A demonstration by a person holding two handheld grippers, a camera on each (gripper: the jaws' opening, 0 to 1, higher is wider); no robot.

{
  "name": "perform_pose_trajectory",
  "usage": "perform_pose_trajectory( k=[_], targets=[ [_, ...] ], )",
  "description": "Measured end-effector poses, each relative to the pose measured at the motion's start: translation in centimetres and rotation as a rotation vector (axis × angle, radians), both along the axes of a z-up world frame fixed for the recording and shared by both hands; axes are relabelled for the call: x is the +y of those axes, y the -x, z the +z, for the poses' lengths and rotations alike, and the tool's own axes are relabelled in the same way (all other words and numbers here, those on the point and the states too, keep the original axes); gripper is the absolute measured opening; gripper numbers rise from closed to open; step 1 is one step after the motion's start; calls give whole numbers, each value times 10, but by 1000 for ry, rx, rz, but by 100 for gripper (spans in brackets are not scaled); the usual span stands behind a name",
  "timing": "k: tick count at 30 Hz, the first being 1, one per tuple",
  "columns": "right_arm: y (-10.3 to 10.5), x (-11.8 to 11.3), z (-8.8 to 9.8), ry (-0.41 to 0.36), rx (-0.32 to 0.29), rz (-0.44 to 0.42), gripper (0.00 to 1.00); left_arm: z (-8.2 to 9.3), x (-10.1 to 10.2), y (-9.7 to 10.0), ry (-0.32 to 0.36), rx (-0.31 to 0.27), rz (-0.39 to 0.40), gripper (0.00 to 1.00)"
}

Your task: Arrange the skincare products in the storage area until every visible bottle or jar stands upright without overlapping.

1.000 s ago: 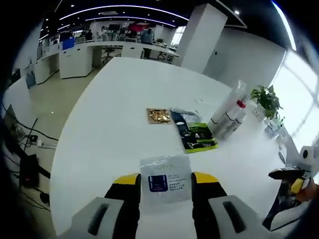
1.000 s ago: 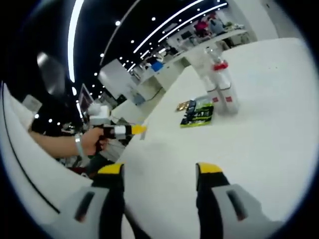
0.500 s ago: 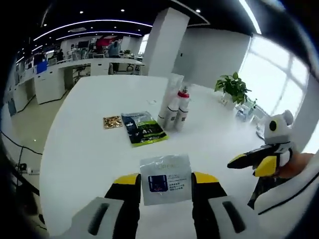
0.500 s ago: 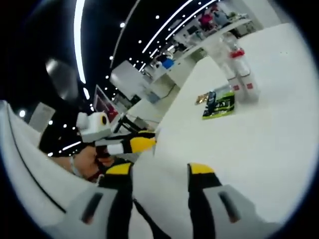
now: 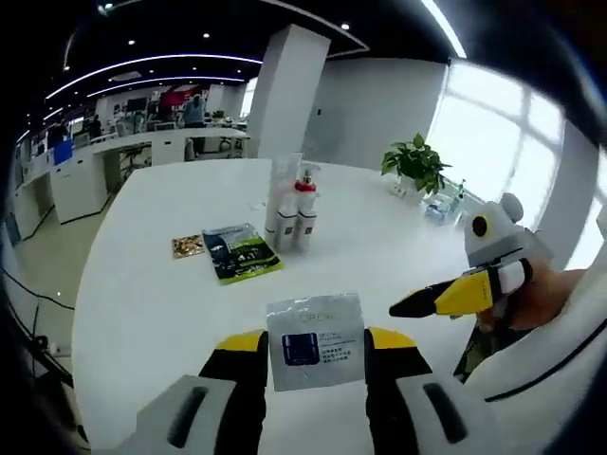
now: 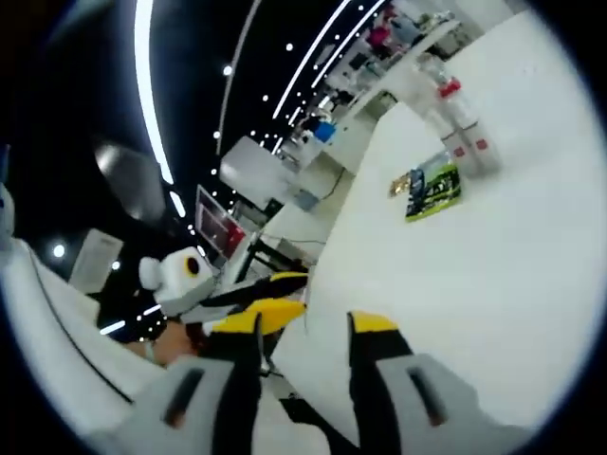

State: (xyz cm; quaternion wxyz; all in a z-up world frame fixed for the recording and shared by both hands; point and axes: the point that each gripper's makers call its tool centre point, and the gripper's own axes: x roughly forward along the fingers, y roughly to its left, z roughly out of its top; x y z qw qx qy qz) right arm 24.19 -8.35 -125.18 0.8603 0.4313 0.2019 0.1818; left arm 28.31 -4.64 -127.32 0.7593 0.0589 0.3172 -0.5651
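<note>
White plastic makes up the flat sachet (image 5: pixel 316 339) with a blue label patch that the left gripper (image 5: pixel 314 353) has clamped between its yellow-tipped jaws, held above the near edge of the white table (image 5: pixel 161 303). Further along the table, well apart from the sachet, a small cluster of bottles (image 5: pixel 289 214) stands upright, one with a red pump top. Just beside them a green-and-dark packet (image 5: pixel 241 252) lies flat, with a small gold packet (image 5: pixel 188 246) next to it.

The right gripper (image 6: pixel 303 327) hangs off the table's near edge with its jaws parted and nothing between them; in the left gripper view it comes in from the right, pointing toward the sachet.

Judging from this, the main risk is the sachet itself — it is thin and floppy, so it will probably not stand on its own and may slump or slide once let go. Set down too near the bottles, it could lean on them or tip the tall, narrow ones over. Dropped close to the flat packets, it may overlap them — the very thing the task forbids. The two grippers are also near each other, so a hurried hand-over could knock the sachet loose over the table edge.
</note>
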Motion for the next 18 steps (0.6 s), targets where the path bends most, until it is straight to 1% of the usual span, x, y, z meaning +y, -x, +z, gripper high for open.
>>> perform_pose_trajectory(
  k=[2, 4, 6, 10, 13, 14, 16, 18],
  targets=[
    [0, 0, 1, -16, 1, -3, 32, 4, -4, 11, 7, -18, -35, 41],
    [2, 0, 1, -31, 2, -6, 31, 6, -8, 20, 12, -20, -67, 41],
    [4, -1, 1, -47, 2, -11, 28, 9, -15, 33, 13, -58, -128, 41],
    [6, -1, -1, -86, 15, -10, 20, 10, -25, 55, -25, -136, -228, 41],
    [9, 1, -3, -100, 27, 4, 12, 12, -28, 63, -34, -175, -271, 41],
    [11, 3, -3, -103, 32, 12, 9, 14, -31, 67, -39, -209, -302, 41],
    [14, 3, -4, -98, 41, 20, 3, 16, -33, 71, -38, -224, -324, 41],
    [16, 0, -5, -96, 39, 28, 2, 15, -35, 73, -35, -244, -350, 41]
  ],
)
